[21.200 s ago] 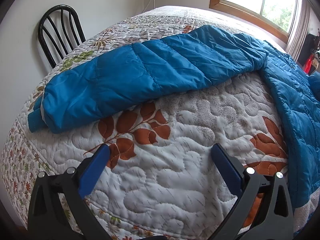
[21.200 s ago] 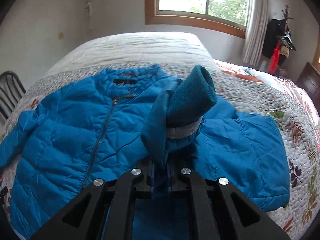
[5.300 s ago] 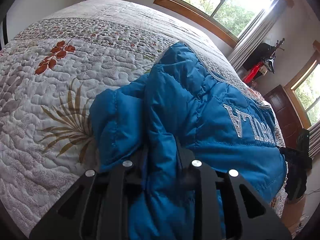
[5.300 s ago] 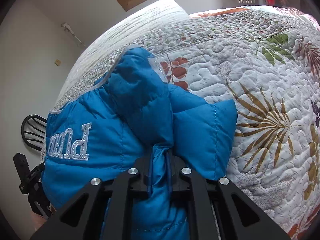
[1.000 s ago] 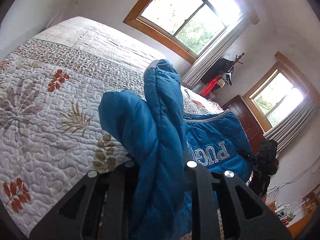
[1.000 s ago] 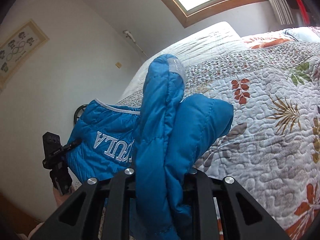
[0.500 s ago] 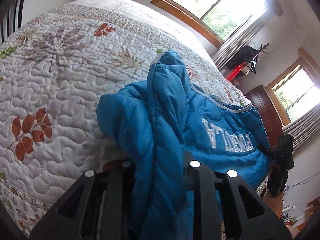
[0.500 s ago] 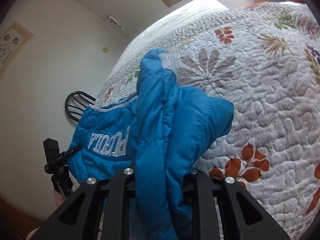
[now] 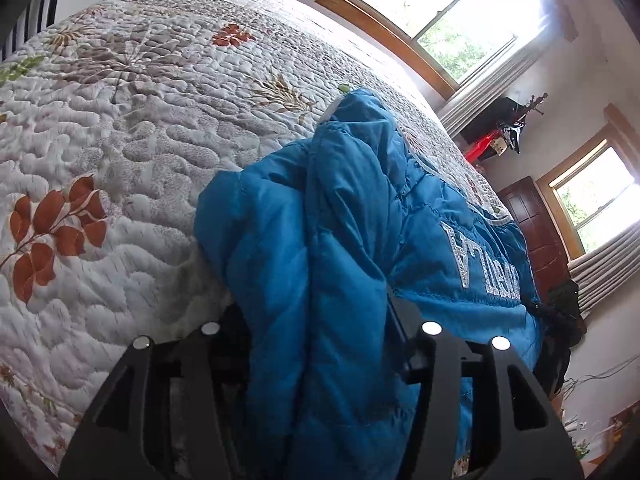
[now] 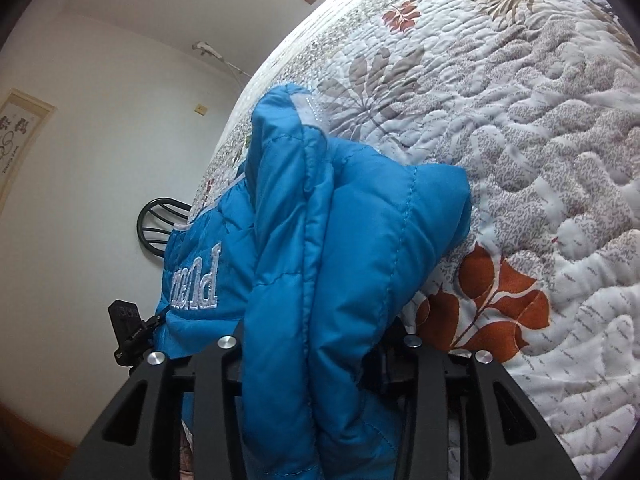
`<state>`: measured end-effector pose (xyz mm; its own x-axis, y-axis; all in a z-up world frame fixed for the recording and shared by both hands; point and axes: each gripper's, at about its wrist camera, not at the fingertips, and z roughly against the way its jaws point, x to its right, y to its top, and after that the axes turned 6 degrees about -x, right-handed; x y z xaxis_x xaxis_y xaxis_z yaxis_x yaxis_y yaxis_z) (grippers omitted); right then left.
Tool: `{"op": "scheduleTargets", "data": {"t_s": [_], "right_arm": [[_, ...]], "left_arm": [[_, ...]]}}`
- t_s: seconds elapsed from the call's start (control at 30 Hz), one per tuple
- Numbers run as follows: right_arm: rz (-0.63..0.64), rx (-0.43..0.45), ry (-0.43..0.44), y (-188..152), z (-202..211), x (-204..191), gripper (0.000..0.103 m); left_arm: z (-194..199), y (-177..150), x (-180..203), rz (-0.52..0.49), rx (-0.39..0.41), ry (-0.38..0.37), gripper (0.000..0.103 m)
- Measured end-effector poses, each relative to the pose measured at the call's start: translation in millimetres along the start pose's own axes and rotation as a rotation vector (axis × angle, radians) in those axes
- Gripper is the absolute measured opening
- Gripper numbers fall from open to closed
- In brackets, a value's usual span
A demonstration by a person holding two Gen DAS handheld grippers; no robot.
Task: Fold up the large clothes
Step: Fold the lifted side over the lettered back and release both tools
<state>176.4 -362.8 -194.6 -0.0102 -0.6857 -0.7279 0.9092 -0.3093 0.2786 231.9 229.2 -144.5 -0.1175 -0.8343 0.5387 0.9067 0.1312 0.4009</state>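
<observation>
A blue puffer jacket with white lettering lies folded at the near edge of the quilted bed. A thick fold of it bulges up between the jaws of my left gripper. Those jaws are opening and stand apart, with the fabric loose between them. In the right wrist view the same jacket rests on the quilt. Another fold fills the gap of my right gripper, whose jaws are opening too. The fabric hides both grippers' fingertips. Each view shows the other gripper at the jacket's far end.
A black chair stands by the white wall left of the bed. Wood-framed windows and a dark wooden door lie beyond the bed. The quilt stretches bare past the jacket.
Both grippers came down with the folded jacket until it rested on the quilt. Their jaws, pinched tight on the folds before, now stand wider apart.
</observation>
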Motion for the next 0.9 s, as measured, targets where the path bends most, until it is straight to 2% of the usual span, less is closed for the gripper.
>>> {"op": "scheduleTargets", "data": {"t_s": [0.17,0.23,0.33,0.37,0.43,0.53,0.63,0.77,0.9], "right_arm": [[0.102,0.096,-0.227,-12,38,-31,0.054],[0.14,0.139,-0.317,-18,53,-47,0.054],[0.225,0.194,-0.393,-29,69,-77,0.054],[0.26,0.202,-0.405,-33,72,-88,0.054],[0.324,0.2,-0.407,-41,70,-109,0.054],[0.376,0.16,-0.39,-50,56,-128,0.052],[0.372,0.115,-0.405,-54,39,-124,0.047],[0.314,0.065,-0.426,-53,21,-100,0.038],[0.257,0.02,-0.391,-49,5,-74,0.034]], "left_arm": [[38,-17,-5,0.036,0.047,0.047,0.071],[55,-30,-2,0.036,0.079,0.108,0.071],[76,-47,19,-0.009,0.141,0.22,0.071],[81,-51,28,-0.032,0.164,0.254,0.071],[91,-58,47,-0.081,0.207,0.273,0.071],[98,-66,75,-0.155,0.237,0.195,0.074],[85,-74,86,-0.179,0.2,0.155,0.074],[50,-77,88,-0.209,0.143,0.232,0.073],[26,-75,76,-0.21,0.1,0.243,0.074]]}}
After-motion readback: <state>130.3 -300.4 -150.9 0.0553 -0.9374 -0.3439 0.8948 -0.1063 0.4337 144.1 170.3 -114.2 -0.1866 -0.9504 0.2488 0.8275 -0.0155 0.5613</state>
